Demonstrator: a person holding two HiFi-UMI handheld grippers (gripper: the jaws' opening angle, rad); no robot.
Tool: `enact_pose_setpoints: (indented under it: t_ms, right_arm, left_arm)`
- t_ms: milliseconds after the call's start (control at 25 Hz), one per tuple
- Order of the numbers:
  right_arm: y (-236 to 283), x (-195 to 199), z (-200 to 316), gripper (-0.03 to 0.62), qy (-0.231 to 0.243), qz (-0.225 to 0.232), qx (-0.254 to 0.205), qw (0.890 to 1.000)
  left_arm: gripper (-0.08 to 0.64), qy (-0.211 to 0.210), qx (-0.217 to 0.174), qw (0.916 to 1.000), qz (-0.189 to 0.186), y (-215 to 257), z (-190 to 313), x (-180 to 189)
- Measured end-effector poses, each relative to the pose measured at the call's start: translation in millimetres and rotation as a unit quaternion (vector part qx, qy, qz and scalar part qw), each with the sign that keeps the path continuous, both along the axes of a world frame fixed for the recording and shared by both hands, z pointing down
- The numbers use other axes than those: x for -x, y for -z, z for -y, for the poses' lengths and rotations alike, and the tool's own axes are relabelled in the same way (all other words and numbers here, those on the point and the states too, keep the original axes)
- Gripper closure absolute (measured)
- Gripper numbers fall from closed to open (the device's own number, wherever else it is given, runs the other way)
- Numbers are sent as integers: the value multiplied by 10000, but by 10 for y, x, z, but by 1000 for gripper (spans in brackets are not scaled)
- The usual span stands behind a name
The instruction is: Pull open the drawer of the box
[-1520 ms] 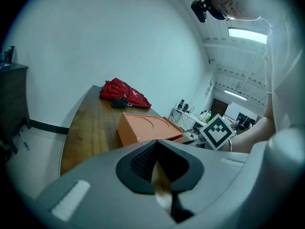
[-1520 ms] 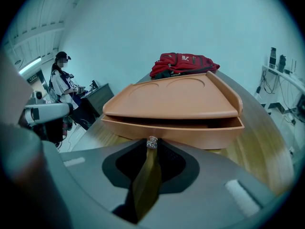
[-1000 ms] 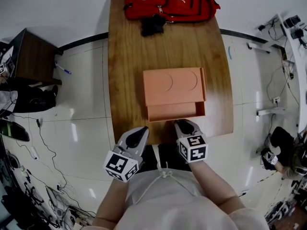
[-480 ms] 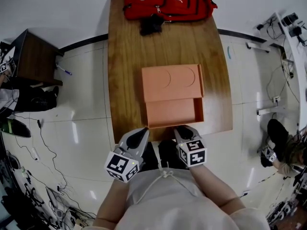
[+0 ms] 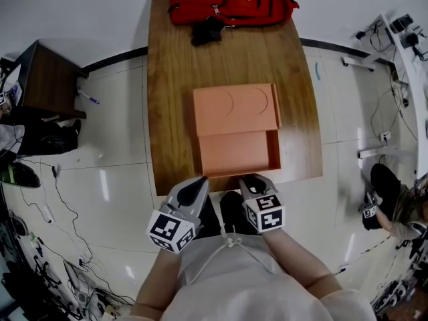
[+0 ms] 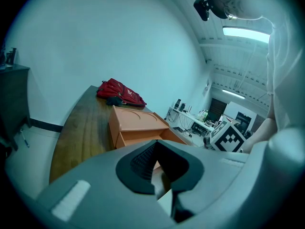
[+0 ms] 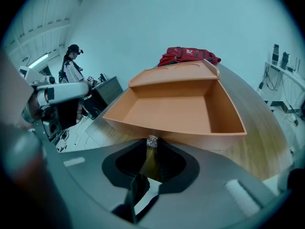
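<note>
An orange box (image 5: 236, 108) lies in the middle of the wooden table (image 5: 170, 79). Its drawer (image 5: 237, 152) stands pulled out toward the table's near edge, and its inside is bare (image 7: 174, 111). My right gripper (image 5: 251, 178) is at the drawer's front wall, shut on the small metal knob (image 7: 152, 141). My left gripper (image 5: 198, 181) hovers just off the near table edge, left of the drawer, shut with nothing in it. In the left gripper view the box (image 6: 136, 125) is ahead and apart from the jaws.
A red backpack (image 5: 231, 0) and a black item (image 5: 207, 31) lie at the table's far end. A dark side table (image 5: 40, 79) stands left, with cables on the floor. A person (image 5: 394, 206) is at the right; another person (image 7: 74, 70) stands beyond.
The drawer has slid further out of the box toward me. My right gripper has drawn back with the knob. The left gripper has stayed put.
</note>
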State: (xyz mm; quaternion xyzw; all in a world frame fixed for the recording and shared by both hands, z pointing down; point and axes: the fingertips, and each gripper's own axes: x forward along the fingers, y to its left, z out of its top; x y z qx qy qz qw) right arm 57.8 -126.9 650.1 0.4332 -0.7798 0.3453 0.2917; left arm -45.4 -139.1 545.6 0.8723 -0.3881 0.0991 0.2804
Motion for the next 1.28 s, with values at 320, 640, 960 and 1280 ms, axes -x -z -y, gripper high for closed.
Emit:
enact_pose_setpoints:
  t_ms: [320, 640, 960, 1280]
  right_arm:
    - [465, -82, 76, 489, -270, 93, -647, 9975]
    - [1229, -222, 410, 588, -127, 310, -1712, 9847]
    - [2047, -356, 433, 588, 197, 596, -3231, 9443]
    - [2384, -278, 53, 588, 348, 709, -3831, 9203]
  left_arm:
    - [555, 323, -472, 9982, -158, 299, 29, -5]
    - [555, 412, -1080, 9930, -228, 822, 150, -152]
    - [555, 469, -1715, 9837, -257, 1351, 65, -309]
    - [555, 607, -2016, 9770, -344, 1588, -248, -162]
